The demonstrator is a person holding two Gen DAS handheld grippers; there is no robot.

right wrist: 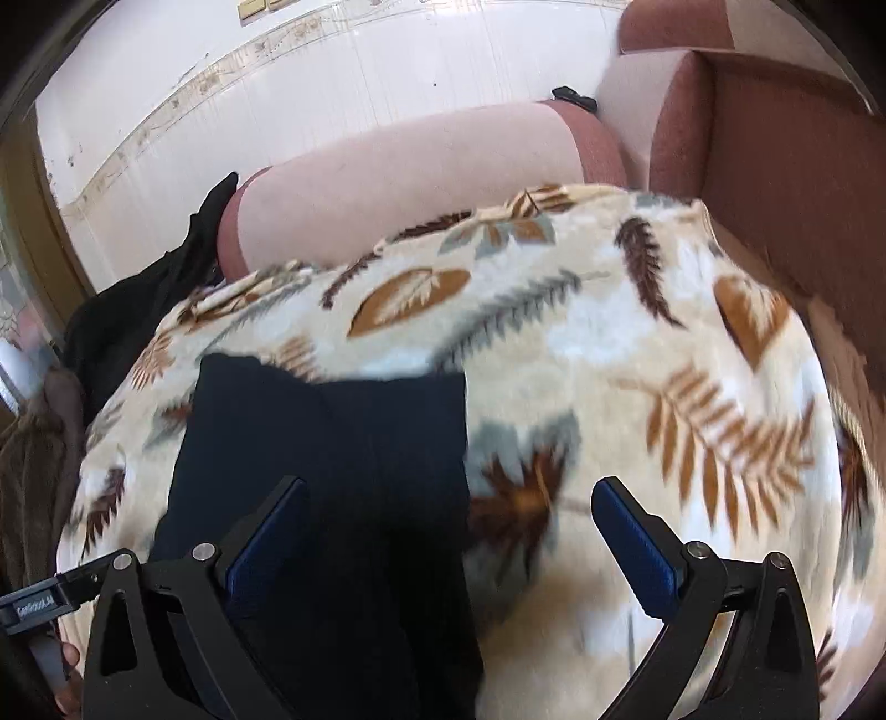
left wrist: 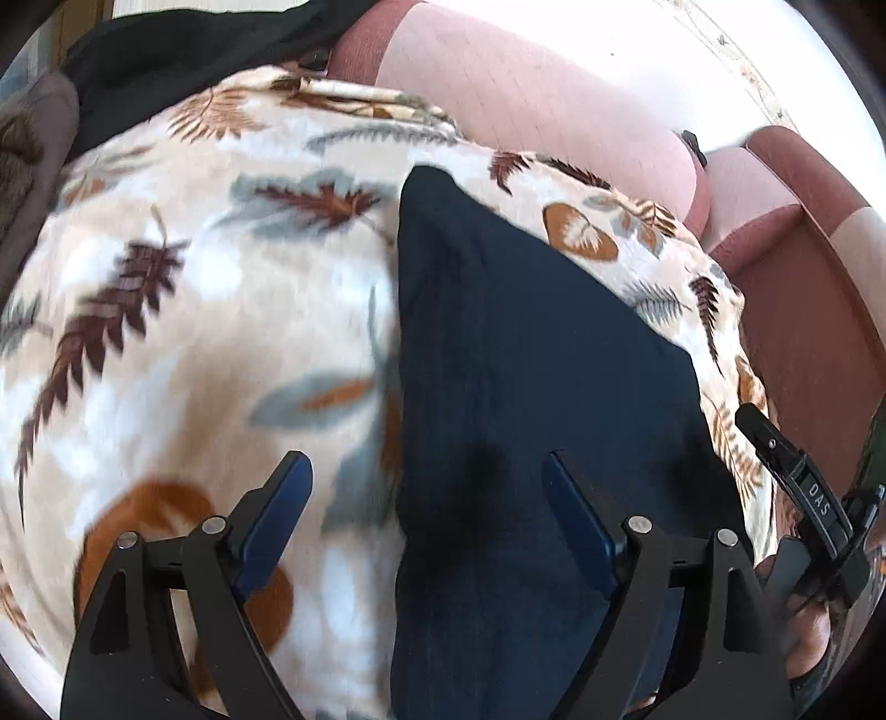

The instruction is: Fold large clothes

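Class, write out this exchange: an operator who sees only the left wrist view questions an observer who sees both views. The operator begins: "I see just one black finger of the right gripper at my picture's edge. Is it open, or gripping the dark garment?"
Observer: The right gripper is open. Its blue pads stand wide apart and press on nothing.
Operator: Where does it sit over the cloth?
Observer: It straddles the side edge of the dark garment. One finger is over the garment, the other over the leaf-print blanket.
Operator: Anything on the wall behind the sofa?
Observer: Yes, yellowish plates at the very top of the wall.
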